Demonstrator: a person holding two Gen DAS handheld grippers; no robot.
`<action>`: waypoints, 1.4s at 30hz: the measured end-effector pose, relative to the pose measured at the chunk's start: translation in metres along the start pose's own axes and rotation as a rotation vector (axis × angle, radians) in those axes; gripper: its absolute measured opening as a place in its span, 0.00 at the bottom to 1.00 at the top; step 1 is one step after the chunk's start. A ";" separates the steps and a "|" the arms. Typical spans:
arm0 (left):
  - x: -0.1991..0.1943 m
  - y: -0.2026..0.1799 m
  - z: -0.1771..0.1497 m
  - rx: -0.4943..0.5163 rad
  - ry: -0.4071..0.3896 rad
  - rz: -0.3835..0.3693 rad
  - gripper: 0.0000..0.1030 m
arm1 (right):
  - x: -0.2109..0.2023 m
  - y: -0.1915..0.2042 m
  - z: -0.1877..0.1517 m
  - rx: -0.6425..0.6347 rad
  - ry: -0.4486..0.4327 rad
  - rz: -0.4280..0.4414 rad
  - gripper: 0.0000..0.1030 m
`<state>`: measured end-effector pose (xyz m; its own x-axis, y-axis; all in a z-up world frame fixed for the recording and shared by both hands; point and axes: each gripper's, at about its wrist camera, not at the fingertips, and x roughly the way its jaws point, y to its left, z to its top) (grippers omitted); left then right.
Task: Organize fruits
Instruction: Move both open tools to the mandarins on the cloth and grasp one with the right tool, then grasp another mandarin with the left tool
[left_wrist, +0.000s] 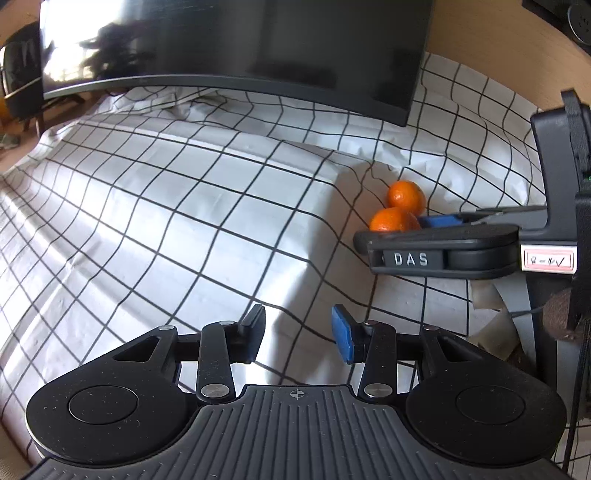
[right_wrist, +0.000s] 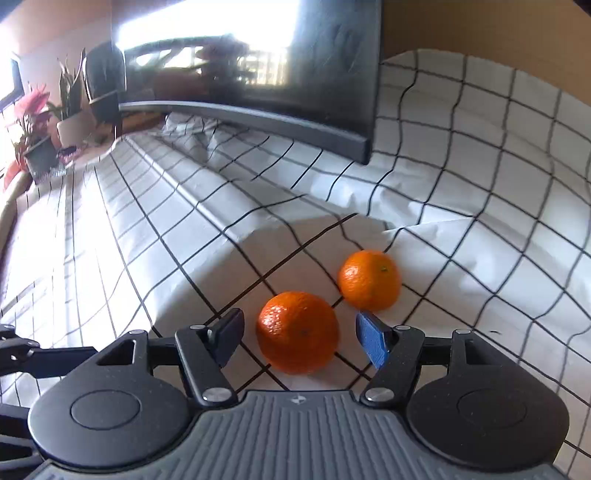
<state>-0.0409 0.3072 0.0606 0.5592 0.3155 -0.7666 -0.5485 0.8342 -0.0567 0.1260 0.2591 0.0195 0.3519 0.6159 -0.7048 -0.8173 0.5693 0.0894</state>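
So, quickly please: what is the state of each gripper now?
Left gripper: open, holding nothing.
Right gripper: open around the near orange, not yet shut on it.

This looks like a home living room: ahead of the grippers a large black flat screen (left_wrist: 236, 48) stands on a wooden surface draped in a white black-gridded cloth (left_wrist: 166, 206), with potted red and green houseplants (right_wrist: 48, 122) far left.
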 end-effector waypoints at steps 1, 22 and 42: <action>0.000 0.001 0.000 -0.004 0.001 -0.001 0.43 | 0.001 0.000 0.000 0.000 0.009 0.006 0.63; 0.019 -0.068 0.044 0.199 -0.154 -0.208 0.45 | -0.117 -0.055 -0.106 -0.004 -0.019 -0.204 0.46; 0.116 -0.113 0.074 0.312 -0.087 -0.116 0.47 | -0.169 -0.034 -0.169 0.083 -0.024 -0.329 0.58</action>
<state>0.1315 0.2826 0.0255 0.6650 0.2362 -0.7085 -0.2688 0.9608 0.0681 0.0176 0.0436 0.0165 0.6020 0.4037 -0.6889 -0.6186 0.7813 -0.0828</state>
